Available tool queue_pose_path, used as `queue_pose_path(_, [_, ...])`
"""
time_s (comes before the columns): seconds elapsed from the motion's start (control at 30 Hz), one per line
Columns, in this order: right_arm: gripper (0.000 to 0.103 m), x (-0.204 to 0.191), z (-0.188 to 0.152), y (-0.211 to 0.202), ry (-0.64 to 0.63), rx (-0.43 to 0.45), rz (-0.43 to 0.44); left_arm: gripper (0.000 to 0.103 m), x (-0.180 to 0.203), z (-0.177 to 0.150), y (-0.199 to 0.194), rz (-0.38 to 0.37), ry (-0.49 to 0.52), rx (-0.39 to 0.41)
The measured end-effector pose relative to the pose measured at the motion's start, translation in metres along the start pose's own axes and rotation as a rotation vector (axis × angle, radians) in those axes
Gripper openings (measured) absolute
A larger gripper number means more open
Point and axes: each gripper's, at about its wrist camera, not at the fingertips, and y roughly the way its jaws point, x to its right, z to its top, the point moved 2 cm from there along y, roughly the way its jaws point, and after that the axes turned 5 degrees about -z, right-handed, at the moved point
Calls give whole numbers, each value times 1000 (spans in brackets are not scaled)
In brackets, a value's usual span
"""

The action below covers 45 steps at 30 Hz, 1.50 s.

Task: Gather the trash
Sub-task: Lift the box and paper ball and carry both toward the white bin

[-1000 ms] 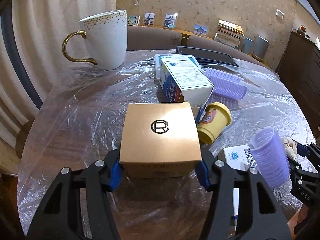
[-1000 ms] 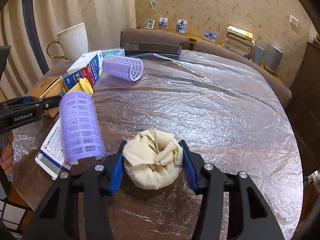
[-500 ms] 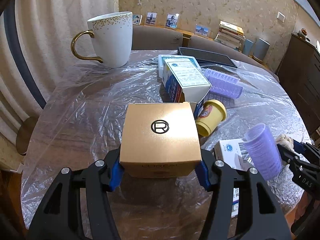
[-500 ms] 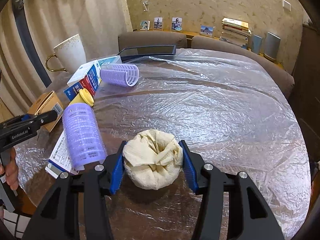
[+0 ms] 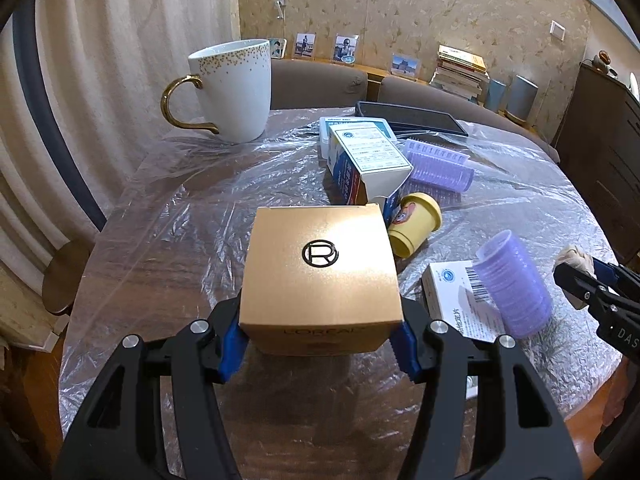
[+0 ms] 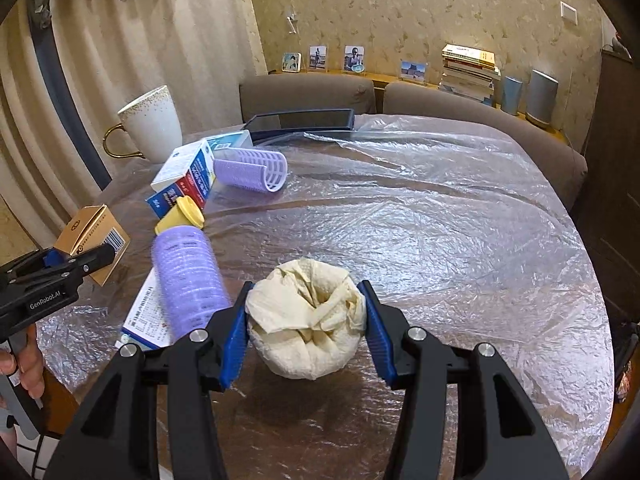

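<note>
My left gripper point(image 5: 320, 344) is clamped on the gold box point(image 5: 320, 276), blue pads pressed to both its sides, box held above the plastic-covered table point(image 5: 168, 240). My right gripper point(image 6: 304, 332) has its jaws squeezed on a crumpled tissue wad point(image 6: 306, 320), carried over the table's near edge. In the left view, a yellow cup point(image 5: 416, 230) lies on its side at 1 o'clock from the box, with a carton point(image 5: 368, 164) behind it at 12 o'clock. A purple roller point(image 5: 512, 284) lies at 3 o'clock on a flat white box point(image 5: 452, 292). A second roller point(image 5: 436, 164) lies just right of the carton. The mug point(image 5: 232, 92) stands at 11 o'clock, far side. In the right view, the purple roller sits at 9 o'clock from the wad, just beside my left pad.
</note>
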Motion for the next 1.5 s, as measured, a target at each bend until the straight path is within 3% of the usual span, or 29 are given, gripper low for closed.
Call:
queue_pose_path(0.67, [51, -20, -12, -34, -24, 25, 41, 60, 6, -11, -35, -30, 0, 35])
queue_pose_path(1.5, [51, -44, -53, -70, -64, -2, 101, 60, 26, -56, -69, -79, 69, -4])
